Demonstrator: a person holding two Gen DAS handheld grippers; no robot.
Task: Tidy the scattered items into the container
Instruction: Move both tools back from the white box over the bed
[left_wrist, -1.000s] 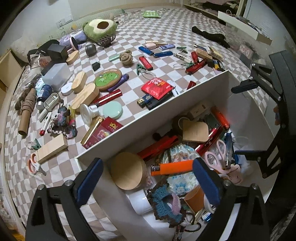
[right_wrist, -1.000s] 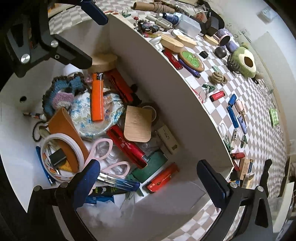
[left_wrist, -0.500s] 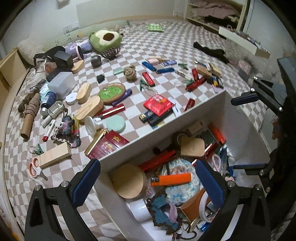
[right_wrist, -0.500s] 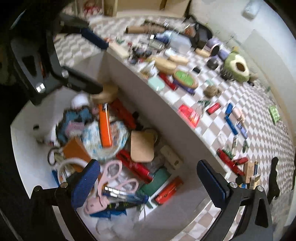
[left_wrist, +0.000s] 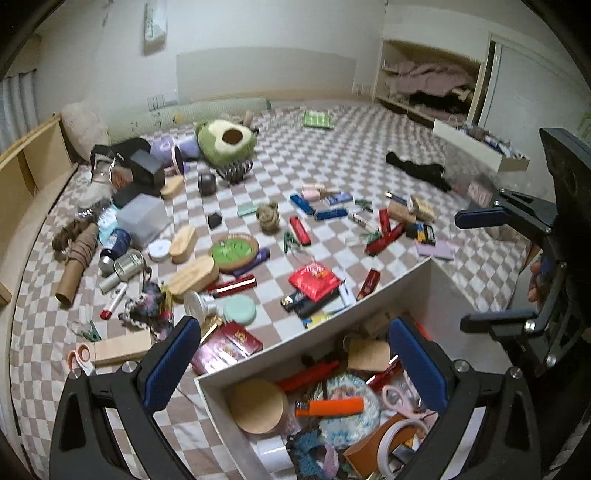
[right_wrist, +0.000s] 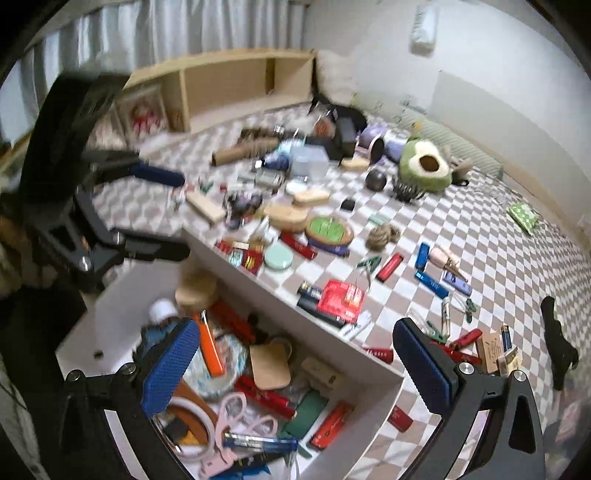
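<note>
Left wrist view showed my left tool (left_wrist: 291, 365) spread and empty, lifted back from the white container (left_wrist: 369, 295) toward the bed's scattered items (left_wrist: 314, 280); my right tool (right_wrist: 295, 369), likewise spread, had risen too. Another pick seemed next.

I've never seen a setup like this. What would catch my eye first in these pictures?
Probably the checkered bedspread strewn with dozens of small items, and the green avocado plush toy near its far end. Up close sits a white box already crammed with things, an orange lighter lying on top. Both the left gripper and the right gripper hang open and empty above it.
</note>
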